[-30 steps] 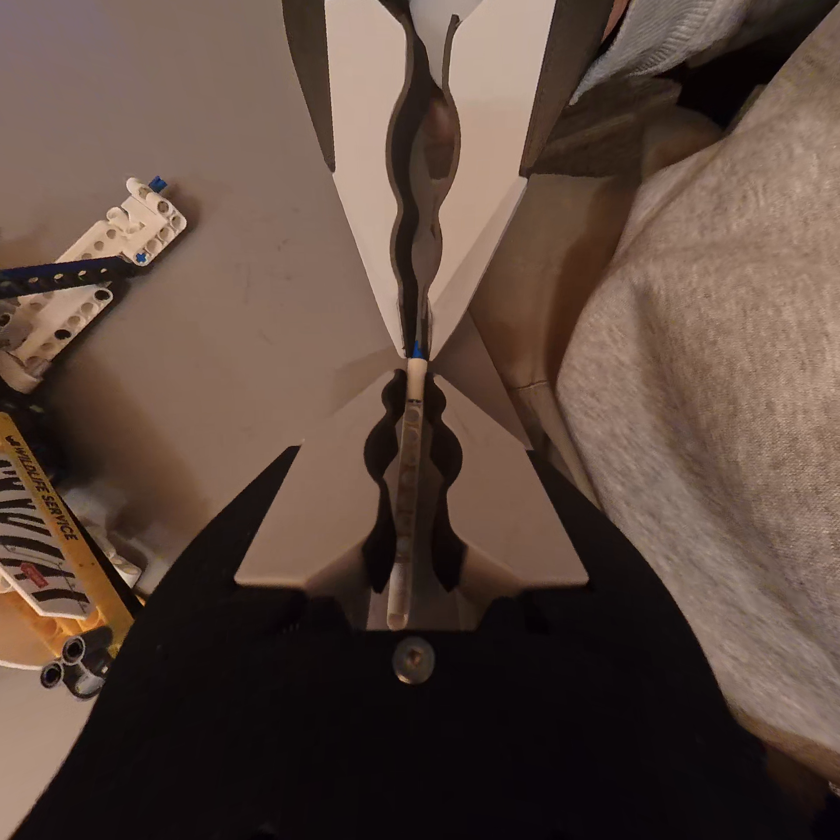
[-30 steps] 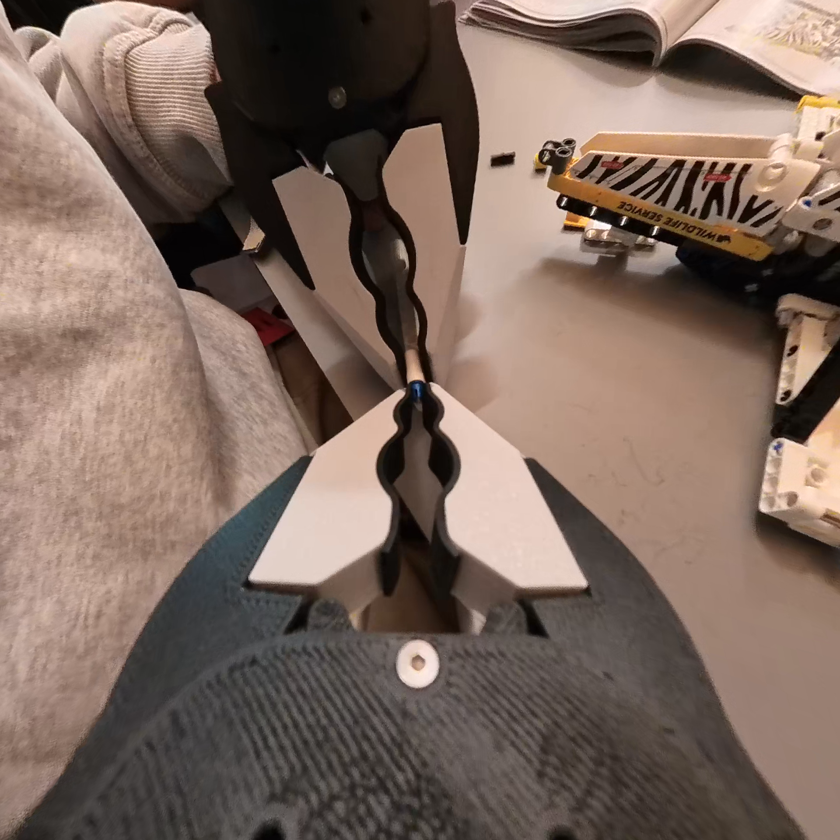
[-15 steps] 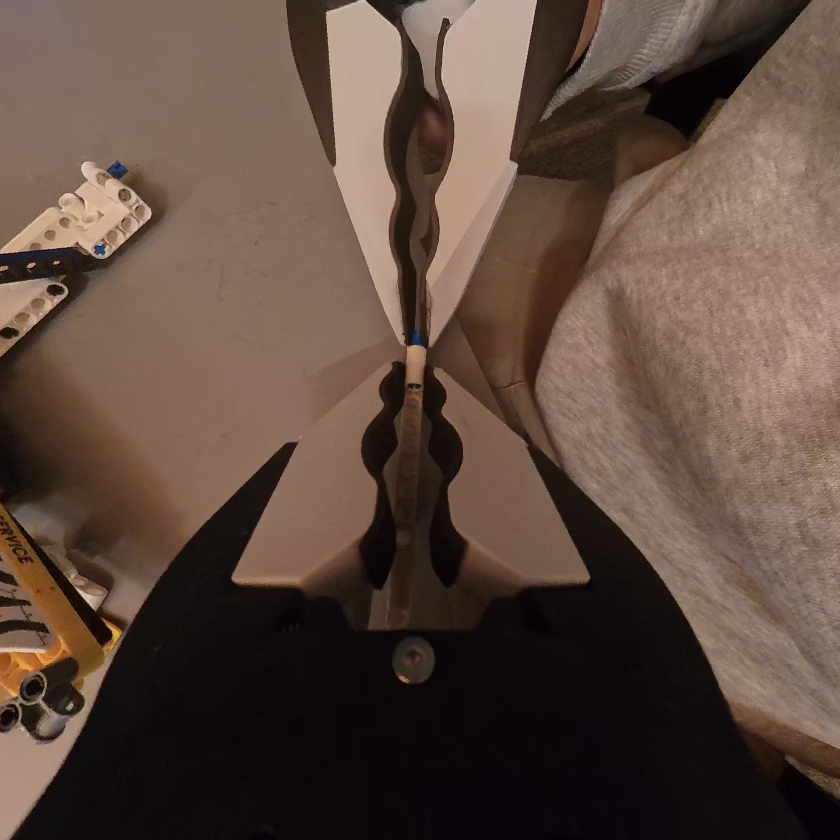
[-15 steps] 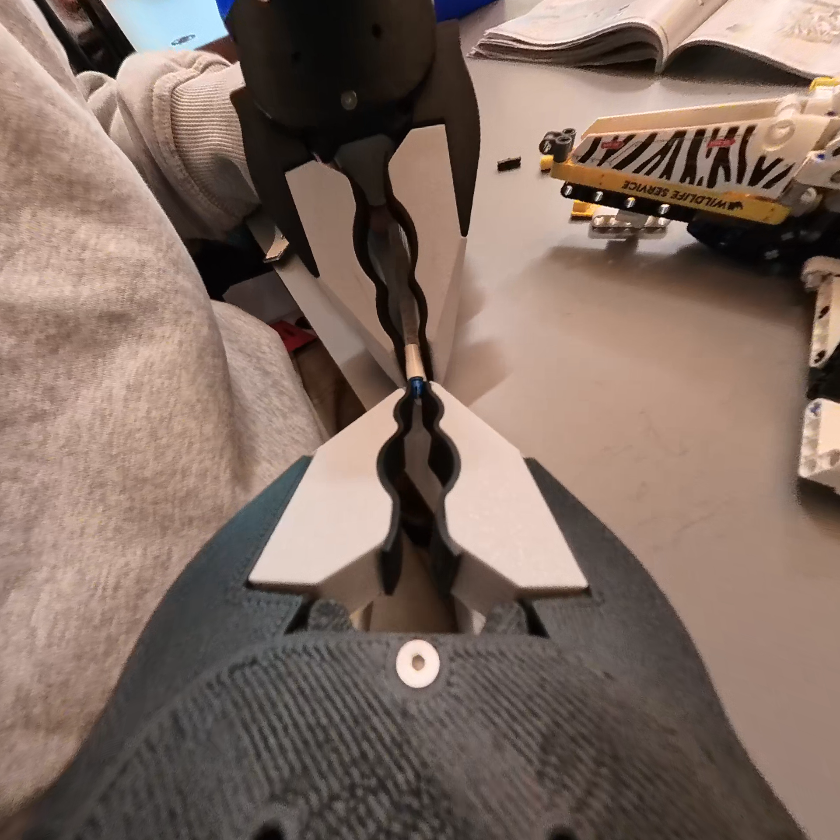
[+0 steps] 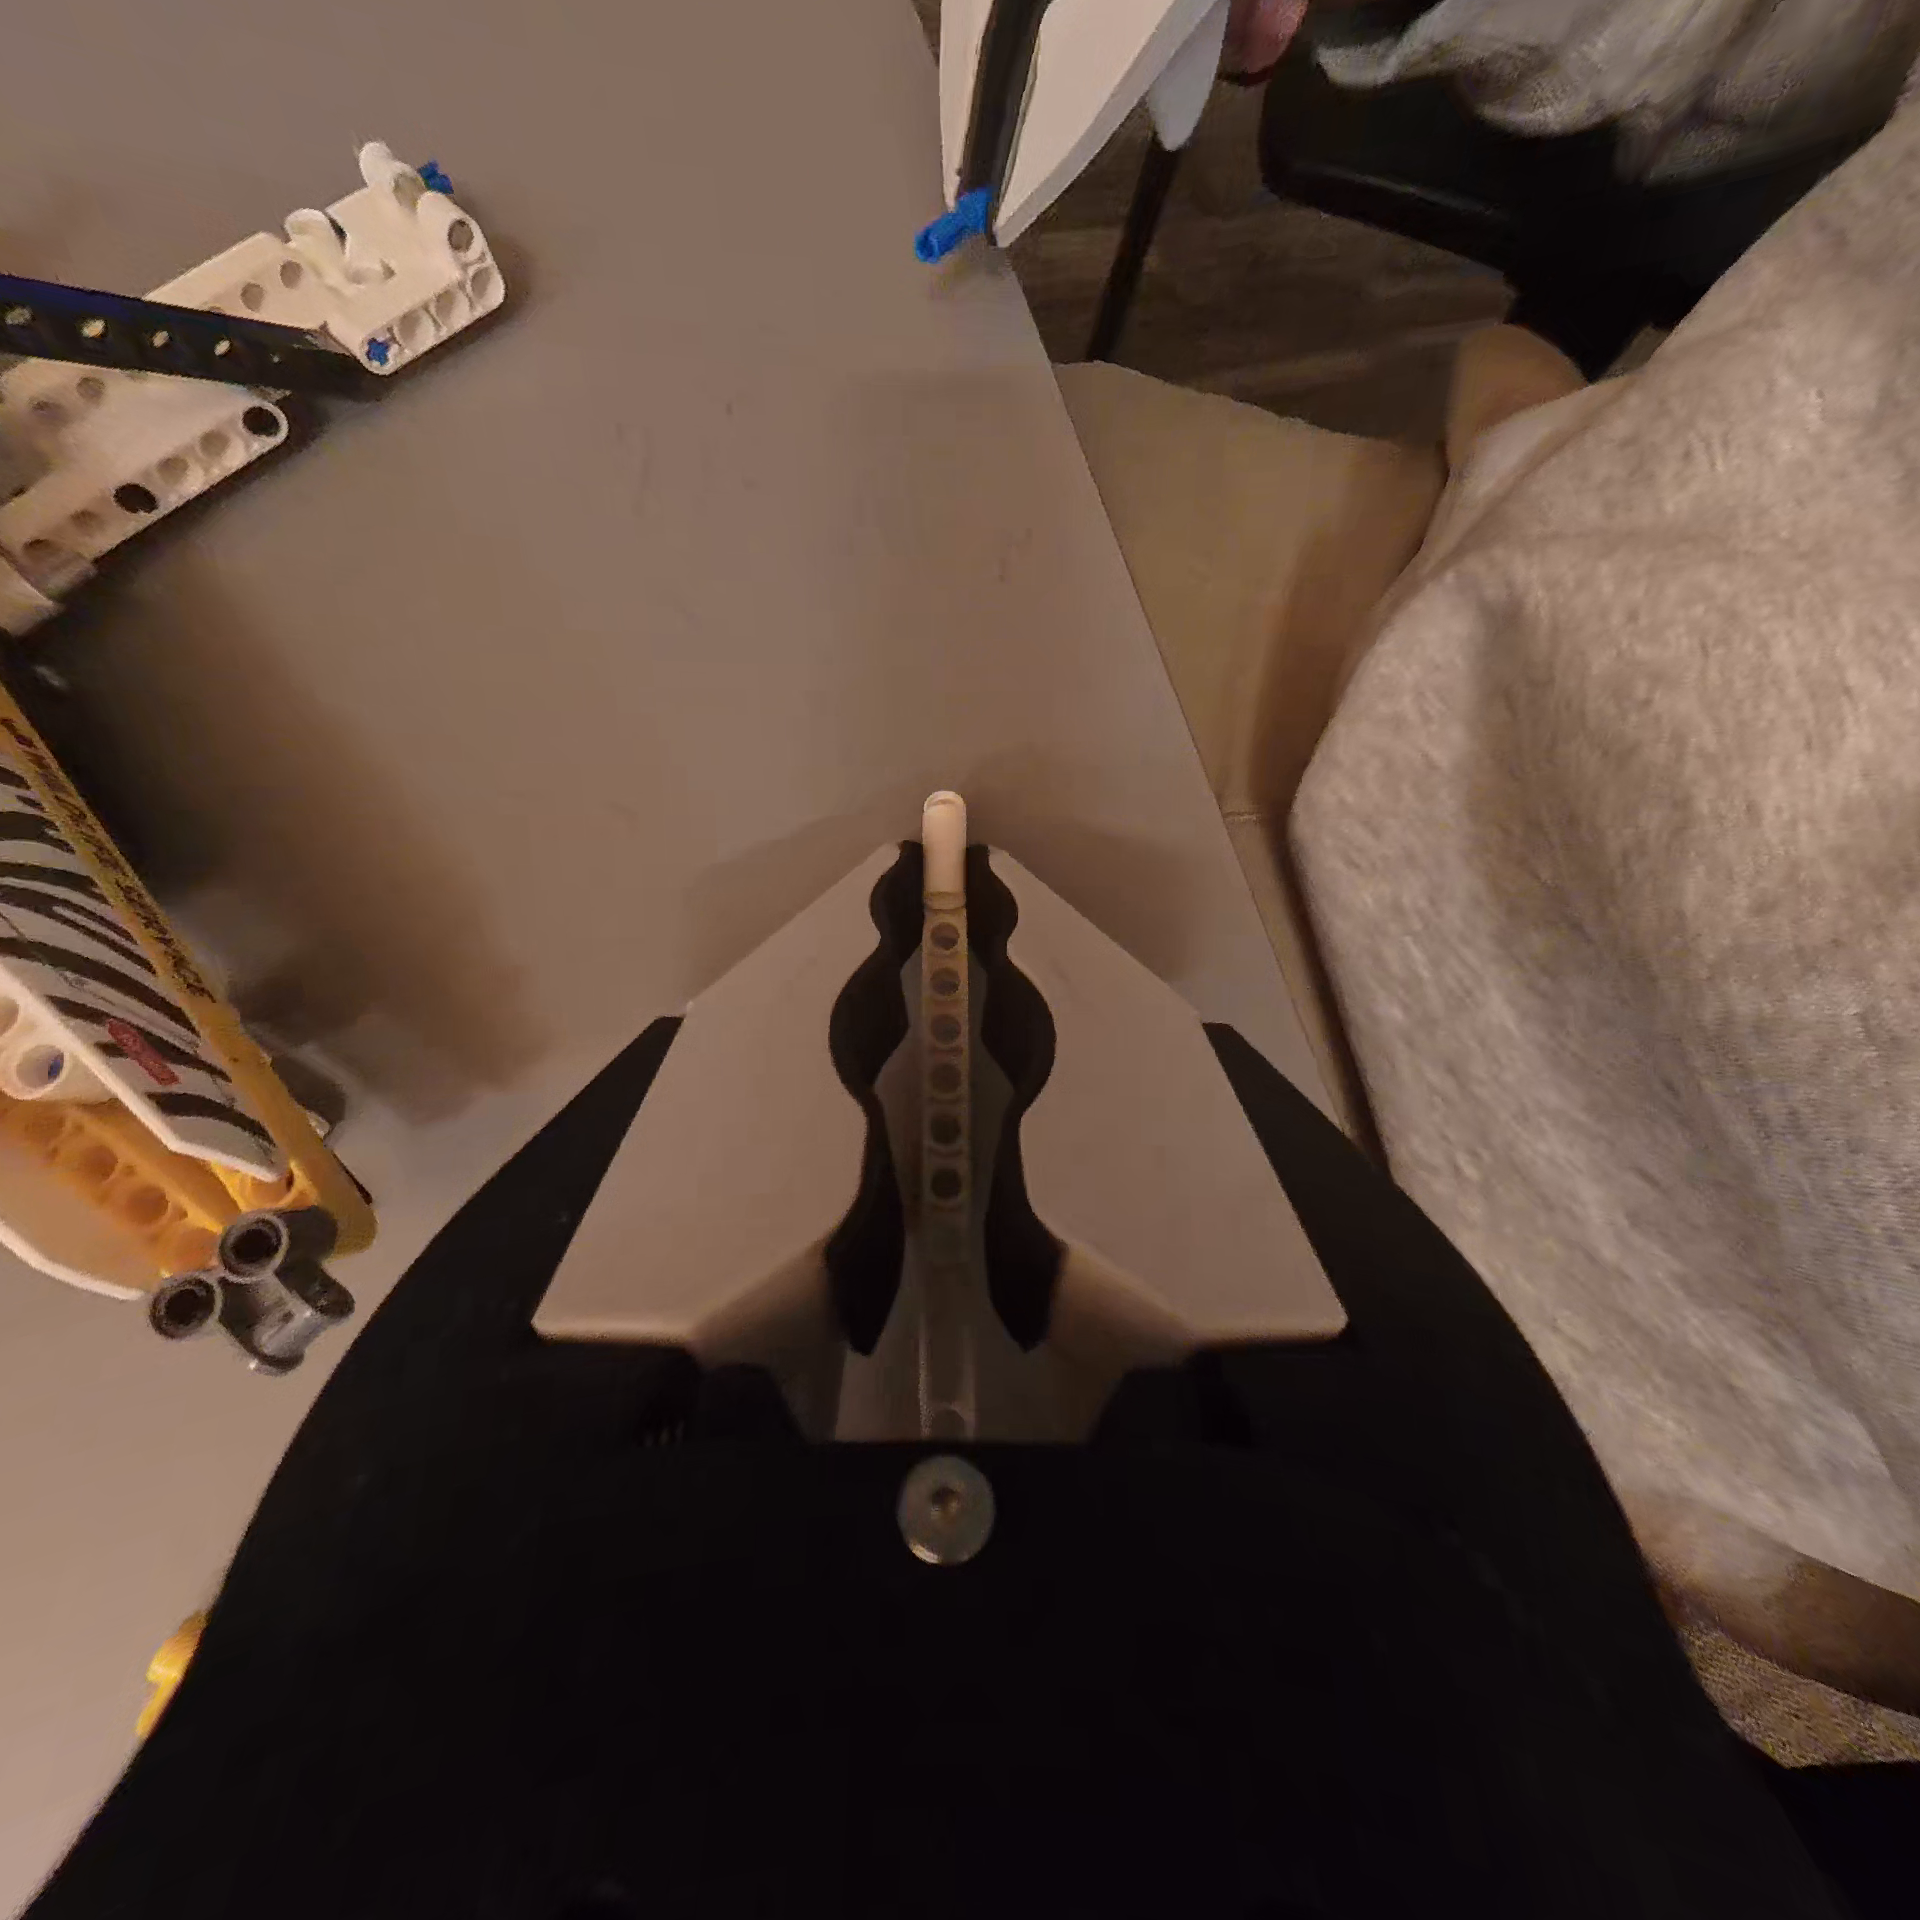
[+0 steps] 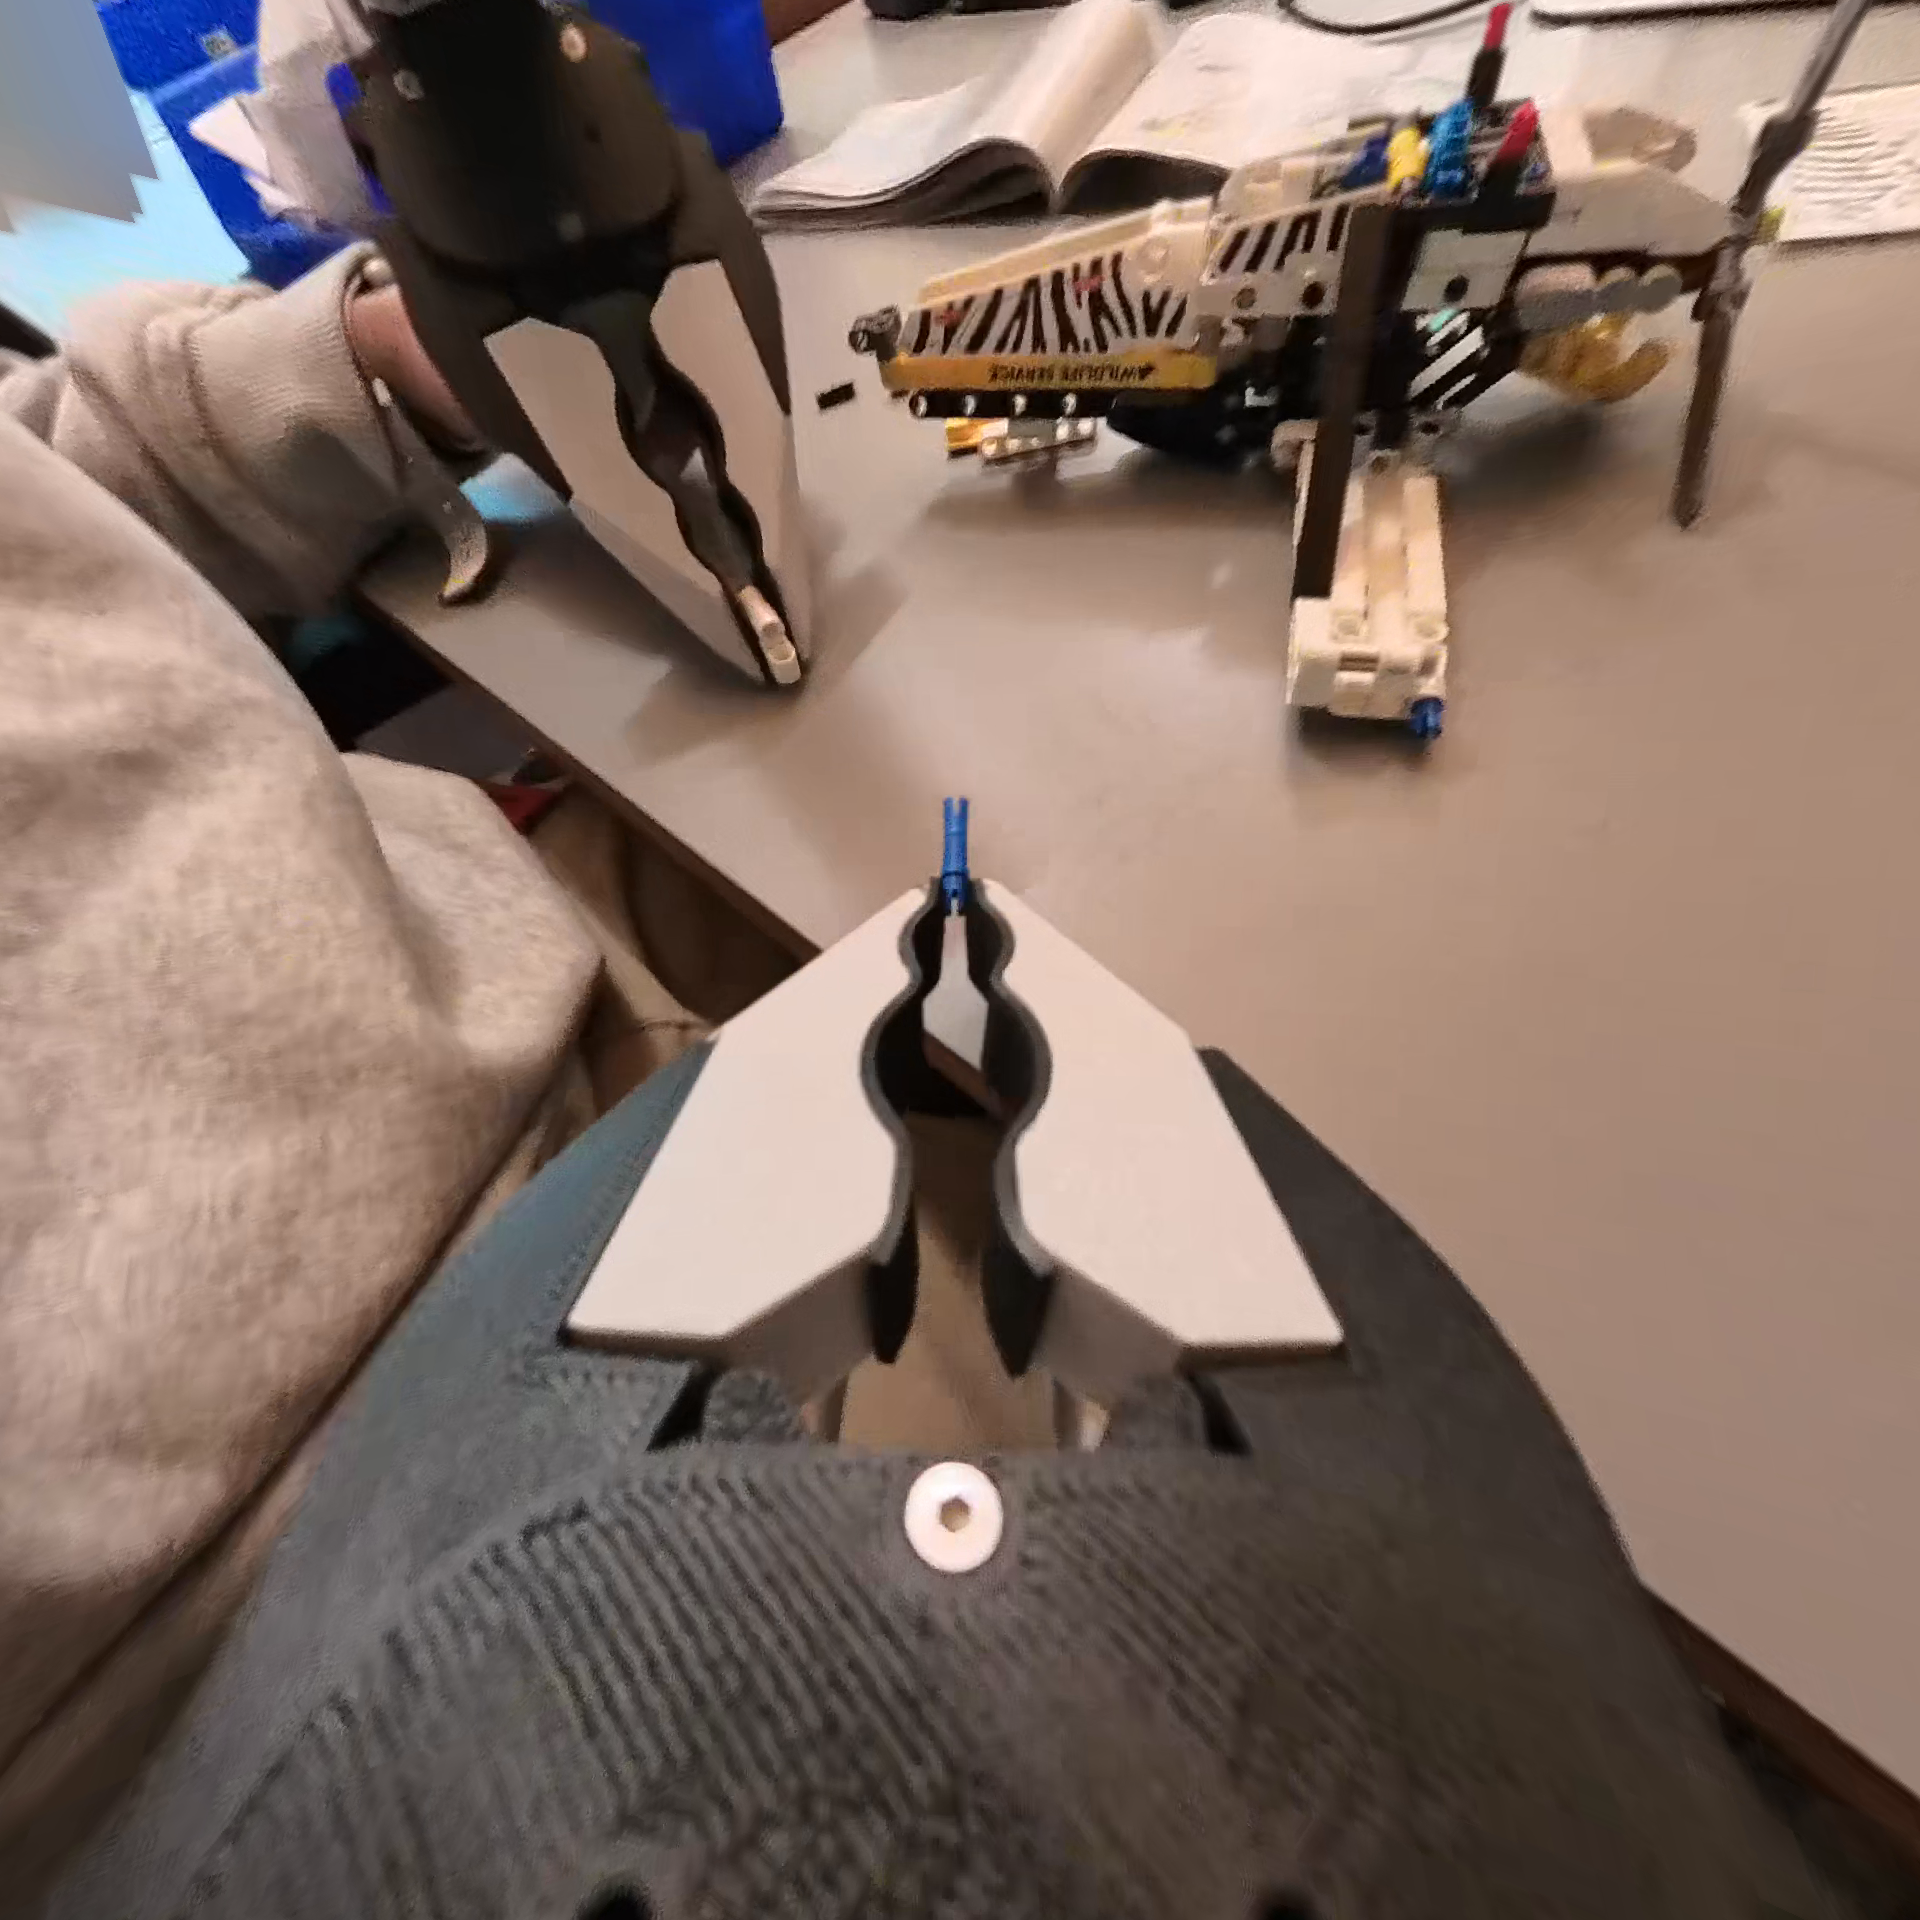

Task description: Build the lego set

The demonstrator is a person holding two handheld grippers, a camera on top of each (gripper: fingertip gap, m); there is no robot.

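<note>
My left gripper (image 5: 943, 850) is shut on a long white beam with holes (image 5: 945, 1039), whose tip sticks out past the fingertips. It shows in the right wrist view (image 6: 774, 649) near the table's front edge. My right gripper (image 6: 954, 894) is shut on a small blue pin (image 6: 953, 842), which points forward. The right gripper and blue pin (image 5: 948, 229) show at the top of the left wrist view. The two grippers are apart. The zebra-striped lego model (image 6: 1195, 322) stands on the grey table (image 6: 1351, 987) at the back.
A white beam assembly (image 6: 1366, 613) with a dark strut sticks out from the model. An open instruction booklet (image 6: 1039, 135) lies behind it. A small black part (image 6: 834, 396) lies left of the model. A person's grey sleeve (image 6: 208, 935) fills the left side. About 12 centimeters separates my left fingertips from my right.
The grippers were tip to tip with the pin at the beam's end. They have pulled apart, the pin staying in the right gripper and the beam in the left.
</note>
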